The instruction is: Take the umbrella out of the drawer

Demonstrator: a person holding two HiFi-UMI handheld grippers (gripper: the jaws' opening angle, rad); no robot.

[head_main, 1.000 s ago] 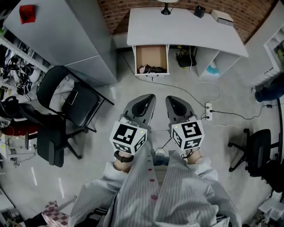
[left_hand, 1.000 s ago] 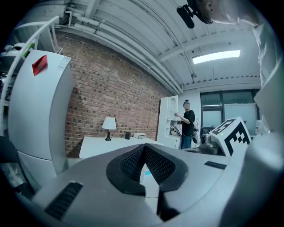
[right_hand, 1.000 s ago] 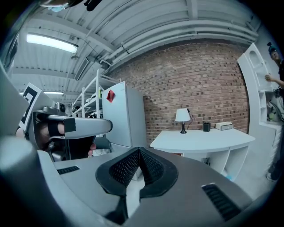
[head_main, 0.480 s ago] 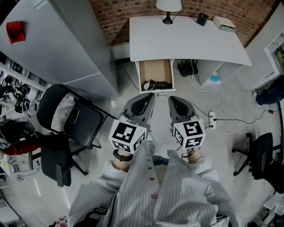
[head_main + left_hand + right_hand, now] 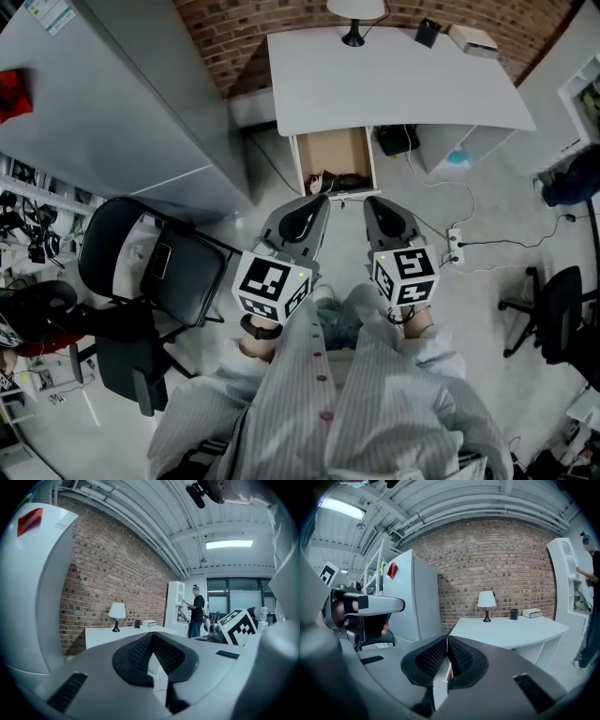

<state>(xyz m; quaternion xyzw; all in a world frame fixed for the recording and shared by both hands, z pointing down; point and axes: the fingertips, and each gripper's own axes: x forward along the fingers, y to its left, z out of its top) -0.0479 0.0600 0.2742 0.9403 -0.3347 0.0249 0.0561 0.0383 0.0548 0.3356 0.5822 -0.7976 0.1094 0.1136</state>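
Two closed: left claw (image 5: pixel 319 201), right claw (image 5: pixel 373 201) | white desk (image 5: pixel 394 80) | open drawer (image 5: pixel 333 150) | brick wall (image 5: pixel 230 33)

Left gripper (image 5: pixel 317 204) and right gripper (image 5: pixel 373 203) held side by side, pointed forward; both jaw pairs pressed together, nothing clamped.

12 o'clock: open brown wooden drawer (image 5: pixel 330 155), reachable from above; white desk top (image 5: pixel 394 80) borders its far edge. 10 o'clock: tall grey cabinet (image 5: pixel 122 112). 9 o'clock: black folding chair (image 5: pixel 155 258) blocks the left.

Head view looks steeply down; gripper views share desk (image 5: pixel 394 80) (lamp (image 5: pixel 487 599) too).
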